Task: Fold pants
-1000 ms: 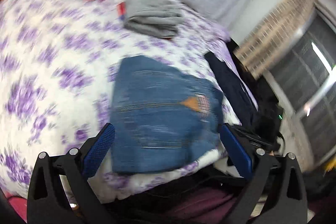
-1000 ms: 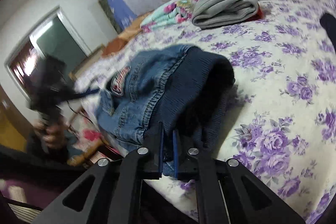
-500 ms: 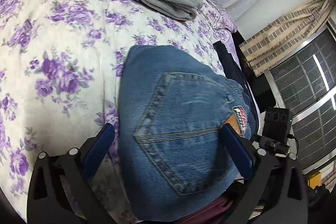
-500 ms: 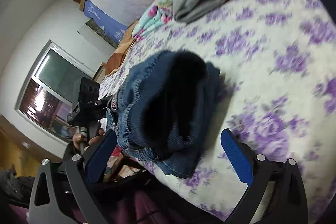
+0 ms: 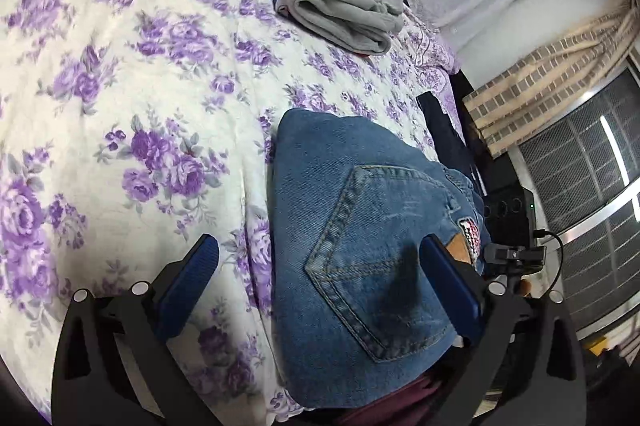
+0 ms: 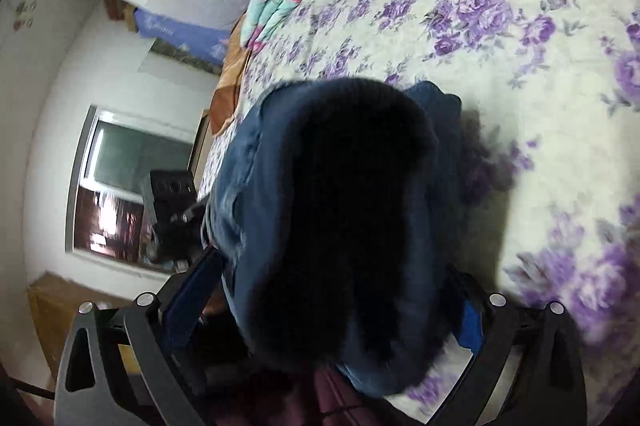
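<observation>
The folded jeans (image 5: 360, 258) sit at the near edge of the floral bedspread (image 5: 120, 106) with both the left gripper (image 5: 316, 266) and right gripper (image 6: 328, 286) spread wide around them, gripping nothing as far as the blur shows, and that thick, heavy-ish denim looks easiest to pinch at a folded edge.

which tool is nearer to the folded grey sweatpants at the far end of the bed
Hard to call. Both tools hang open over the folded jeans at the bed's near edge, left tool and right tool alike, with the grey sweatpants well beyond across the floral bedspread.
</observation>
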`<state>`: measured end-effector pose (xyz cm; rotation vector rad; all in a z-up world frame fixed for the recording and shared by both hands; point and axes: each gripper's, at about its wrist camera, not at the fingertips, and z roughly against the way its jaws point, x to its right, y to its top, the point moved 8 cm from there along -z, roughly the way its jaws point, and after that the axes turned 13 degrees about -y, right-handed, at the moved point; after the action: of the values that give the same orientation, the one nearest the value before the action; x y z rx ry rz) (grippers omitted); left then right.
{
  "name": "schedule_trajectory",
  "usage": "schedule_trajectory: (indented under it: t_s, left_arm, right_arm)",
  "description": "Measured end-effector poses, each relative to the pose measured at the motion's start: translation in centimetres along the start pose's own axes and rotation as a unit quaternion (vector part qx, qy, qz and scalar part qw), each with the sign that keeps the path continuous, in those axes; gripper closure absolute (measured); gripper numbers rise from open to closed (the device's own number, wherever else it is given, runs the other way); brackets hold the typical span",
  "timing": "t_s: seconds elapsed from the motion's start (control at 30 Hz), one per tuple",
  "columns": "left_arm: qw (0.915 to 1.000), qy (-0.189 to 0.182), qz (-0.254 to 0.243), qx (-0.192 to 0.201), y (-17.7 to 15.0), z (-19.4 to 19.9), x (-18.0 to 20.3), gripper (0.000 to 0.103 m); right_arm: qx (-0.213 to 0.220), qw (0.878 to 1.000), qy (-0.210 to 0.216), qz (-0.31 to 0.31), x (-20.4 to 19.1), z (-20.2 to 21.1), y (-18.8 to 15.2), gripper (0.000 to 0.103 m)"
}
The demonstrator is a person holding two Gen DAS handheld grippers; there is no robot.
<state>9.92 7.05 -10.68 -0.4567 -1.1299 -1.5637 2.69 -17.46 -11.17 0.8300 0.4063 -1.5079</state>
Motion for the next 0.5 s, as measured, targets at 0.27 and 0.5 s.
schedule_trajectory:
  t_s: [0.27,0.5]
  left_arm:
    - [0.9967,-0.060,-0.004,-0.055,-0.2,-3.8,1.7,0.005]
    - [0.9842,-0.152,-0.009,-0.090,-1.5,-4.4,6.0,0.005]
  right_arm:
    - [0.040,0.998,0.001,0.050,-0.2,0.4,-0.5,0.039]
    - [0.069,0.994,0.066,0.056,0.5,4.9,-1.6,0.047]
